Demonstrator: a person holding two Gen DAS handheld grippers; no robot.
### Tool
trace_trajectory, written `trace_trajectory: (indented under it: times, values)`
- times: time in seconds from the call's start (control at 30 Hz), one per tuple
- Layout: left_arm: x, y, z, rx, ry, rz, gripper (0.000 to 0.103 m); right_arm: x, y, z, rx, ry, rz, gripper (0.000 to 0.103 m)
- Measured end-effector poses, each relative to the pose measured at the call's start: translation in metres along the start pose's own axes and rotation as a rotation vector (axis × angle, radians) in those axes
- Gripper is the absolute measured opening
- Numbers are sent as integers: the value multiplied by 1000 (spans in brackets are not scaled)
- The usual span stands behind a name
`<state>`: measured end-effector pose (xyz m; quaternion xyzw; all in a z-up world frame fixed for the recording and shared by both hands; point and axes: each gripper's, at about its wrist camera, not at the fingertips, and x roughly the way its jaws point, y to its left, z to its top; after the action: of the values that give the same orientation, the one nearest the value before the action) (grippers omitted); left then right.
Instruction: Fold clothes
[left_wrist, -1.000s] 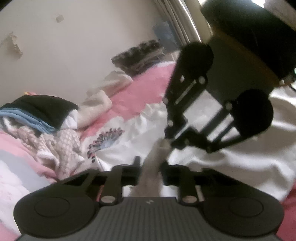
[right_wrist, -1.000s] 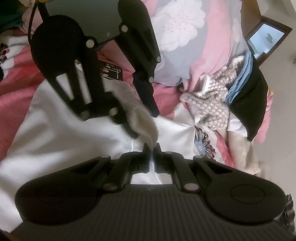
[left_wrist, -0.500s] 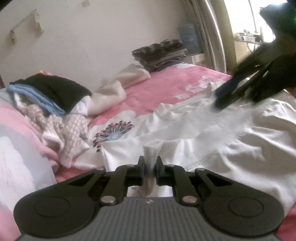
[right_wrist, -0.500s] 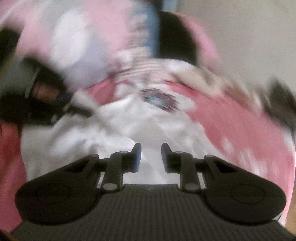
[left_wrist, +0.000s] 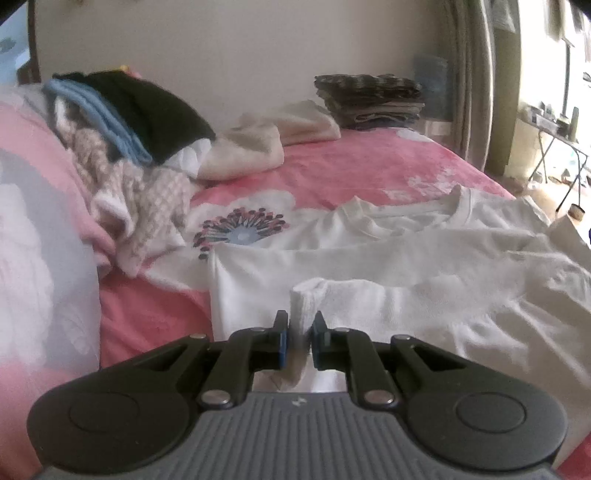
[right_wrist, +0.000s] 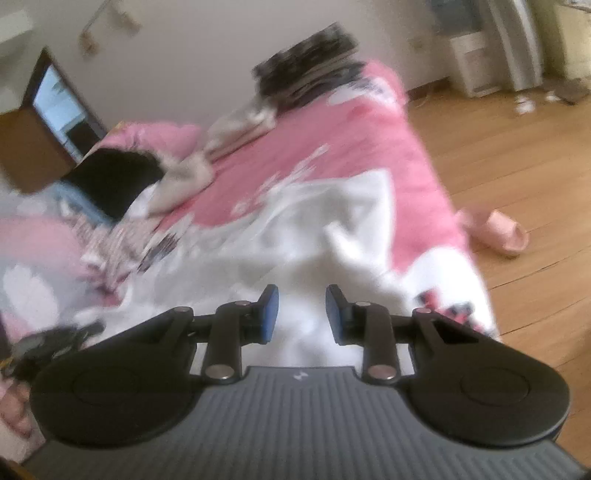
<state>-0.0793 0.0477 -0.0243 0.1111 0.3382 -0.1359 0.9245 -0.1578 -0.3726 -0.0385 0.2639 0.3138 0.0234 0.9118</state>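
A white T-shirt (left_wrist: 424, 258) lies spread on the pink flowered bed (left_wrist: 351, 173), its neckline toward the far side. My left gripper (left_wrist: 300, 332) is shut on a raised fold of the shirt's near edge, and the cloth stands up between the blue pads. In the right wrist view the same shirt (right_wrist: 303, 229) appears blurred under my right gripper (right_wrist: 302, 314). Its jaws are opening, with a clear gap between the pads and nothing pinched there. The right gripper hovers over the shirt near the bed's right side.
A jumble of unfolded clothes (left_wrist: 129, 147) is heaped at the left by a pink pillow (left_wrist: 37, 240). Cream folded items (left_wrist: 258, 144) and a dark folded stack (left_wrist: 369, 96) sit by the wall. The bed drops to a wooden floor with a pink slipper (right_wrist: 502, 232).
The right gripper let go of the shirt fold, opened, rolled upright and swept away to the right, out of the left wrist view. The left gripper kept its hold and rolled level.
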Motion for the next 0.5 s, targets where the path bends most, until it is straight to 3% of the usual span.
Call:
trace_trajectory:
  times: [0.13, 0.5]
  values:
    - [-1, -6, 1, 12, 3, 12, 16, 4, -8, 13, -93, -53, -67, 27]
    - [0, -11, 0, 22, 4, 12, 16, 43, -4, 18, -228, 38, -68, 28]
